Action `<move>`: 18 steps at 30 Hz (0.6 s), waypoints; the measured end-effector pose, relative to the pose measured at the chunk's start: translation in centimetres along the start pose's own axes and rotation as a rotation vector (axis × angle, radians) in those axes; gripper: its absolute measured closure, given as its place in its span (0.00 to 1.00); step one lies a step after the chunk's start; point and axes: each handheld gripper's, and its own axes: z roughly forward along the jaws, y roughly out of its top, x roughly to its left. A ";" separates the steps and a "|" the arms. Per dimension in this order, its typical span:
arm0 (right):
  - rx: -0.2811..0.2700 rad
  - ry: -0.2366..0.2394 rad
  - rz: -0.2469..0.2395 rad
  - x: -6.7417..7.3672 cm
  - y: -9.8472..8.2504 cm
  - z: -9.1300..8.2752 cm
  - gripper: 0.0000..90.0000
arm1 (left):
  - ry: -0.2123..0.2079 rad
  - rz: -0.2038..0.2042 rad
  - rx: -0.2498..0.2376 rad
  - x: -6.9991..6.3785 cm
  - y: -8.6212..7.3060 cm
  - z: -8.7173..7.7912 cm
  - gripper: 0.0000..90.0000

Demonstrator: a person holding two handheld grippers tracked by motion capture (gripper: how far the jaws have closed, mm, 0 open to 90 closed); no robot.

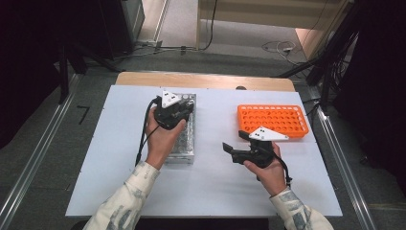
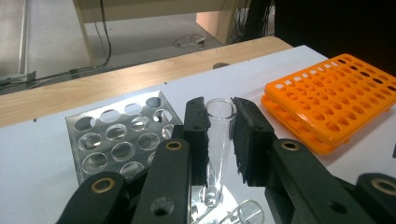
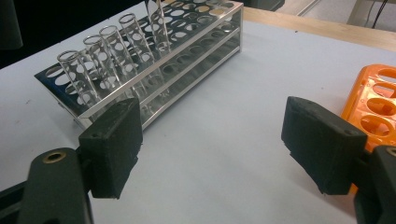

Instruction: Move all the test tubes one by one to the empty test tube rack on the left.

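My left gripper [image 2: 219,135] is shut on a clear glass test tube [image 2: 218,144], with the pads pressing both sides just below its open rim. It hangs over the near part of the shiny metal rack [image 2: 116,135]. In the right gripper view the same tube [image 3: 159,28] leans slightly, its round end at the level of the rack's [image 3: 187,60] top plate. Several more tubes [image 3: 93,70] stand in one end of that rack. My right gripper [image 3: 217,144] is open, empty, and low over the bare table. In the high view the left gripper [image 1: 184,111] is over the rack [image 1: 184,143] and the right gripper [image 1: 233,141] is beside it.
An orange plastic tube rack [image 1: 273,120] with empty holes lies at the right of the white table top [image 1: 215,182], just beyond my right hand. A wooden strip [image 1: 206,80] edges the far side. Cables lie on the floor behind.
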 end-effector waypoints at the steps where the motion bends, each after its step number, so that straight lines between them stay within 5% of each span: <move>1: 0.000 0.001 -0.002 0.0 0.0 0.0 0.21 | 0.001 0.000 0.005 0.1 -0.2 0.1 0.84; 18: 0.009 -0.004 -0.004 0.1 -0.1 0.1 0.21 | 0.013 0.028 0.074 -0.4 -1.4 1.0 0.84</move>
